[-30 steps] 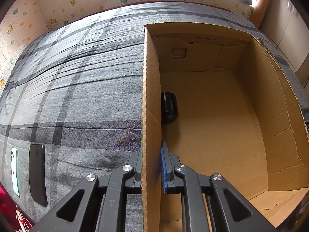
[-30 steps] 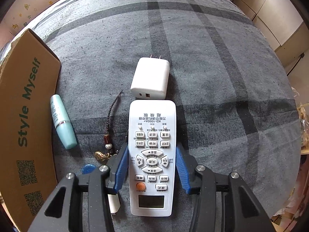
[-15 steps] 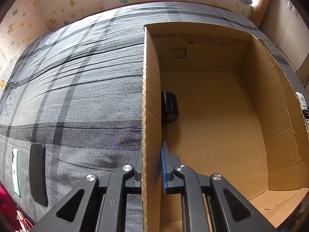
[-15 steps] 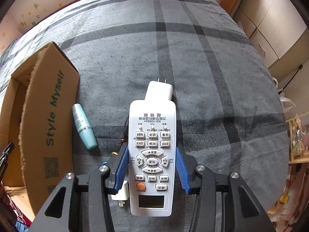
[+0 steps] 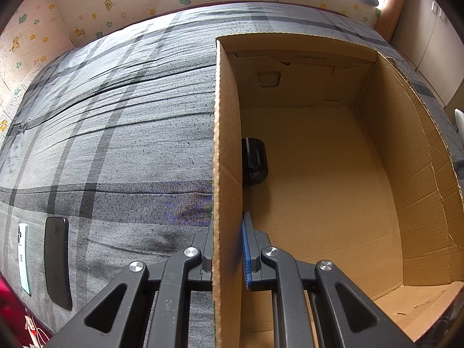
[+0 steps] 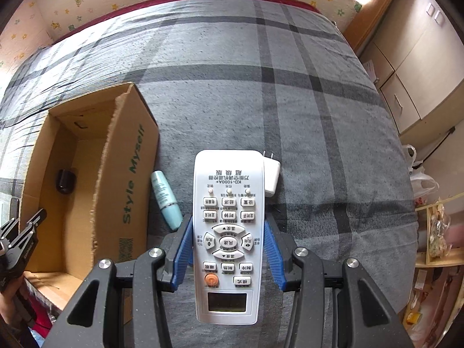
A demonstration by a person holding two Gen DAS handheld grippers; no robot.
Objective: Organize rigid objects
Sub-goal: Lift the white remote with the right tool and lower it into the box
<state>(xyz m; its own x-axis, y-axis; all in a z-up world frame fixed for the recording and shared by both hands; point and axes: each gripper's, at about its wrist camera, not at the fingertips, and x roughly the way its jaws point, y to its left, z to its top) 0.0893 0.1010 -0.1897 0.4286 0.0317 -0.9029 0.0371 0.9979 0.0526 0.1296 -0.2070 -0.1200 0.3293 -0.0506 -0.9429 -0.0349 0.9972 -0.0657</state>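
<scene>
The right tongs (image 6: 229, 249) grip a white remote control (image 6: 227, 232) by its sides and have lifted it higher above the grey plaid bed (image 6: 290, 101) than a second ago. Far more of the cardboard box (image 6: 127, 174) now shows to the left, with a small black object (image 6: 66, 181) inside. A white charger (image 6: 272, 178) and a teal tube (image 6: 166, 200) lie below. The left tongs (image 5: 227, 249) stay clamped on the box's side wall, unchanged.
</scene>
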